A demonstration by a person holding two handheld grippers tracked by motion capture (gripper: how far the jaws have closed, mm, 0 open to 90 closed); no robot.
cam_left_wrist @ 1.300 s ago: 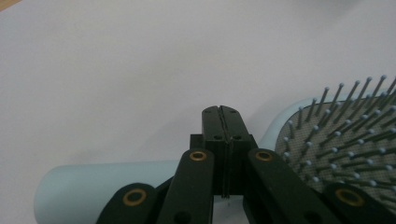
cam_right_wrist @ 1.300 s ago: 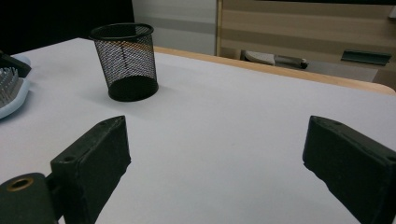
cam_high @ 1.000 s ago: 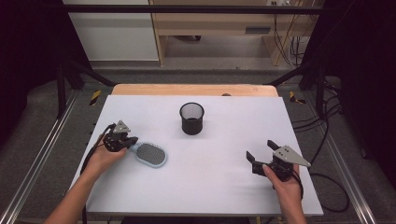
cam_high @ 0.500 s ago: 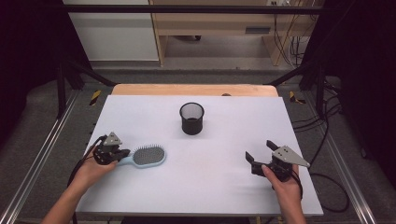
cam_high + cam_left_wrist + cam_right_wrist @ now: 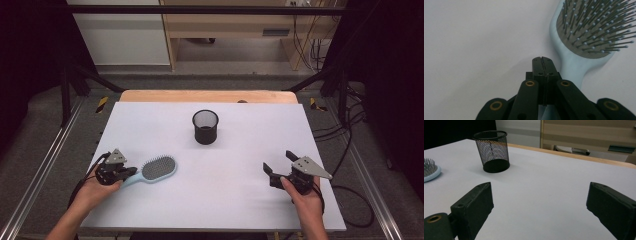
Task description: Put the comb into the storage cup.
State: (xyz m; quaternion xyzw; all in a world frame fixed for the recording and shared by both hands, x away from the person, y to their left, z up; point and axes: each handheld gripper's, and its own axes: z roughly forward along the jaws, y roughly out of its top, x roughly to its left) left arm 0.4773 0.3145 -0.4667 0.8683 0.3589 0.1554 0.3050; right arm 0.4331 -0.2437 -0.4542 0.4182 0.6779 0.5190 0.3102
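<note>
The left gripper has its two black jaws pressed flat together, tip to tip, with nothing between them; in the left gripper view the closed tips sit just beside the neck of the light blue hairbrush, whose handle runs back under the jaws, though I cannot tell whether they touch it. From those tips the brush head lies immediately ahead, bristles up, flat on the white table. The right gripper stands wide, its jaws far apart and holding nothing, resting low over the table well away from the brush. Looking out between those open jaws in the right gripper view, the black mesh cup stands upright ahead and to one side, with the brush's edge beyond it. From above, the cup sits farther up the table, between the two hands.
</note>
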